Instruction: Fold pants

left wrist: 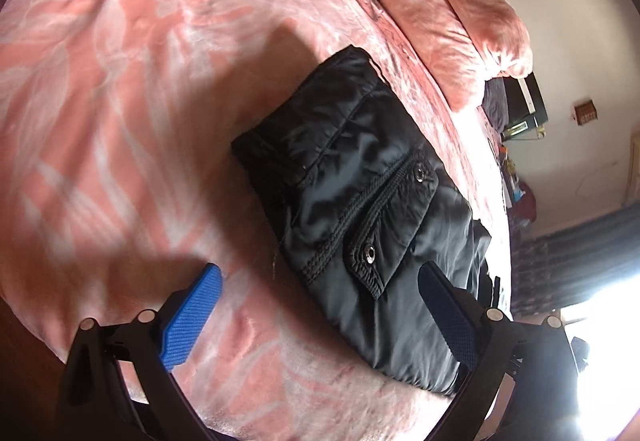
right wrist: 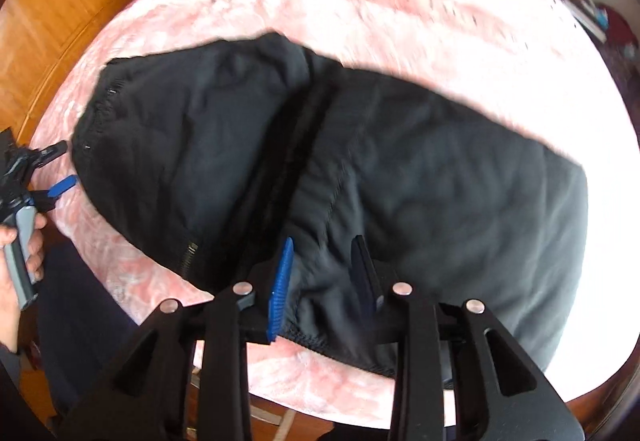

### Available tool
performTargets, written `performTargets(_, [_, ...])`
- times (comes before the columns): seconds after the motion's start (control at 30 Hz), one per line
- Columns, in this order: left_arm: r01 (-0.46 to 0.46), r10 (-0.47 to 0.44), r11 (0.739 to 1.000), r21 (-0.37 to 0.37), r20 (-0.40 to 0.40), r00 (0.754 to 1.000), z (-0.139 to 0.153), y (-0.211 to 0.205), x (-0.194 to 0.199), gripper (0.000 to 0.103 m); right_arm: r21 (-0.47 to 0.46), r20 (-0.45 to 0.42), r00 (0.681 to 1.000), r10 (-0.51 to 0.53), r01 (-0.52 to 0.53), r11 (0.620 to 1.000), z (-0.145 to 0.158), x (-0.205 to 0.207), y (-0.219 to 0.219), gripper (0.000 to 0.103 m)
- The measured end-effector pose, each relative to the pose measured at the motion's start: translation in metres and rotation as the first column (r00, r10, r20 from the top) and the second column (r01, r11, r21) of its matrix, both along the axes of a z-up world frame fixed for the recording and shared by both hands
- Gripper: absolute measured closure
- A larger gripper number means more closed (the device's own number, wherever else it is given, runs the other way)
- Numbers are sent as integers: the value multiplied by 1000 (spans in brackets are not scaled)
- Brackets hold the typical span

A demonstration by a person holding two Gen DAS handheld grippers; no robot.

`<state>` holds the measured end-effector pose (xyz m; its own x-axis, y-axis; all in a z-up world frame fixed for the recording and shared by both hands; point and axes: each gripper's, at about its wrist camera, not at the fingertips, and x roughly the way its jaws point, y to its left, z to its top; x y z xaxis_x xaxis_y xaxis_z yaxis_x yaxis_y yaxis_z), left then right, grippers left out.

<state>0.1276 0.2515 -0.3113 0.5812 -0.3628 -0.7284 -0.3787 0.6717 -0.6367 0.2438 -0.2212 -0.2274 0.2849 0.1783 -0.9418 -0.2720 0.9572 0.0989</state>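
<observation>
- Lower centre of the right wrist view: the right hand-held gripper point(right wrist: 324, 273) pinches the near hem of the black pants point(right wrist: 360, 169), its 2 fingers drawn close with dark cloth bunched between them.
- Just beyond those fingers the pants spread up and to both sides across the pink bed point(right wrist: 400, 21), the long axis running from the waistband at left of frame to the right edge, a fold line crossing the middle.
- Lower part of the left wrist view: the left hand-held gripper point(left wrist: 316, 305) is spread wide and holds nothing; its blue finger point(left wrist: 192, 317) hangs over bare bedding, the dark one over the edge of the cloth.
- From that side the pants point(left wrist: 360, 201) lie ahead and slightly right, the snap pocket flap point(left wrist: 396, 225) uppermost.
- The right hand-held gripper already has the cloth, so it looks better placed to lead the coming fold; the left is just beside the waistband end.
- Far upper right: a rolled pink blanket point(left wrist: 440, 1).
- No containers are in view.
</observation>
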Motion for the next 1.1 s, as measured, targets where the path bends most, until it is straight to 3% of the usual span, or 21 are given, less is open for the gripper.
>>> performTargets(0.2, [-26,24,999,-48,-41,999,-3,3,12,4,23,50,987,152,-153,988,41,29,34,45])
performTargets(0.27, [-33,31,999,-36,-74,997,-7,4,19,4,37,53,973,225,-227,973,50,42,55,23])
performTargets(0.33, [-50,47,998,-38,-86,995,-8,6,21,4,16,75,947,313,-315,949,58,54,81,15])
performTargets(0.43, [-72,69,997,-29,-91,994,-9,6,25,4,-24,70,880,469,-469,883,65,75,128,11])
performTargets(0.63, [-103,102,995,-9,-107,989,-16,5,30,4,51,-74,750,657,-655,754,49,150,228,8])
performTargets(0.77, [-112,113,994,14,-114,987,-17,2,32,4,82,-179,669,722,-721,688,20,192,295,9])
performTargets(0.93, [-92,94,995,30,-111,989,-16,1,35,5,163,-269,537,799,-793,588,-24,215,364,9])
performTargets(1.03, [-101,105,994,42,-110,988,-16,1,34,15,201,-304,481,823,-812,548,-43,222,391,9])
performTargets(1.1, [-104,109,993,50,-113,988,-15,1,32,30,253,-334,441,833,-809,530,-55,225,404,9])
